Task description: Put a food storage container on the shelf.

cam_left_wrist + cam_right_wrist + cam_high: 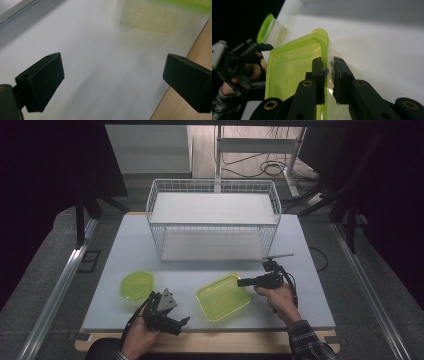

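Gripping: right gripper (pixel 328 75) is pinching the wall of the green rectangular container (pixel 223 296).
Waiting: left gripper (pixel 170 320) is hovering, jaws wide, nothing between.

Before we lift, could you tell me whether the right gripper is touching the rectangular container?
Touching: the right gripper view shows the right gripper pinching the rectangular container wall.

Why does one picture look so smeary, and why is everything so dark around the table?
High view: light falls on the white table and wire basket while the room around stays black. Left gripper view: the square tub is a soft, pale blur behind sharp black jaws. Right gripper view: its green rim is crisp where the right tool pinches it; the round tub looks slightly soft.
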The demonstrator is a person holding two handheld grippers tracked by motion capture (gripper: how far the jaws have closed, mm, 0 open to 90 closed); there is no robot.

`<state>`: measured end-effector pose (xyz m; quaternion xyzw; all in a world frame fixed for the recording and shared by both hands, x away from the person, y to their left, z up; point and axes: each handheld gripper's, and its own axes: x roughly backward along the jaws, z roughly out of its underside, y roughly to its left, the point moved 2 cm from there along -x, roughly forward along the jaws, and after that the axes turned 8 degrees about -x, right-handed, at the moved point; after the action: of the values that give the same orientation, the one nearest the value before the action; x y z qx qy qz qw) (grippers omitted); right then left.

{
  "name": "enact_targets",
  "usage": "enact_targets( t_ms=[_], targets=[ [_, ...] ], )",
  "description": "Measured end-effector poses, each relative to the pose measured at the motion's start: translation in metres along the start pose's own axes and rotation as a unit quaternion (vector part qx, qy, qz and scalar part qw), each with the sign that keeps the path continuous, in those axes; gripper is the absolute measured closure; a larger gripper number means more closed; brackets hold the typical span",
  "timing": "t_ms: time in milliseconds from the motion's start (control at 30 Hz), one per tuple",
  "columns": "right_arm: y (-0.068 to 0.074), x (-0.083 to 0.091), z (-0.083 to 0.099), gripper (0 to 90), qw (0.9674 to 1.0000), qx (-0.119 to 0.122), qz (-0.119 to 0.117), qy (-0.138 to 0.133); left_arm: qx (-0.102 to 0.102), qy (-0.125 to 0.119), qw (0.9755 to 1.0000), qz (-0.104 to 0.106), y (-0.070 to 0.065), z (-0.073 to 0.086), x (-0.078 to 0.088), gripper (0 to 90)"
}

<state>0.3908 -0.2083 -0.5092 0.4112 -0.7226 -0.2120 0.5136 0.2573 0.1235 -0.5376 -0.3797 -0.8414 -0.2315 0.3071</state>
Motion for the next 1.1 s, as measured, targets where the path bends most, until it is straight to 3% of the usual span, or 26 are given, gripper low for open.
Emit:
enact_targets(
  t_ms=[100,500,1100],
  targets=[
    [-0.001,0.007,-0.002,80.1,0.9997,-0.012,-0.015,-0.016,0.002,-0.001,1.0000,-0.001,0.001,0.000,0.000,3.5],
    [0.002,0.026,-0.011,80.0,0.9976,-0.024,-0.030,-0.058,0.006,0.004,1.0000,0.002,0.001,0.001,0.000,3.3],
    [0.022,0.042,-0.029,80.0,0.9948,-0.016,-0.038,-0.093,0.000,0.010,0.9999,0.004,-0.001,0.000,-0.002,3.2]
  ],
)
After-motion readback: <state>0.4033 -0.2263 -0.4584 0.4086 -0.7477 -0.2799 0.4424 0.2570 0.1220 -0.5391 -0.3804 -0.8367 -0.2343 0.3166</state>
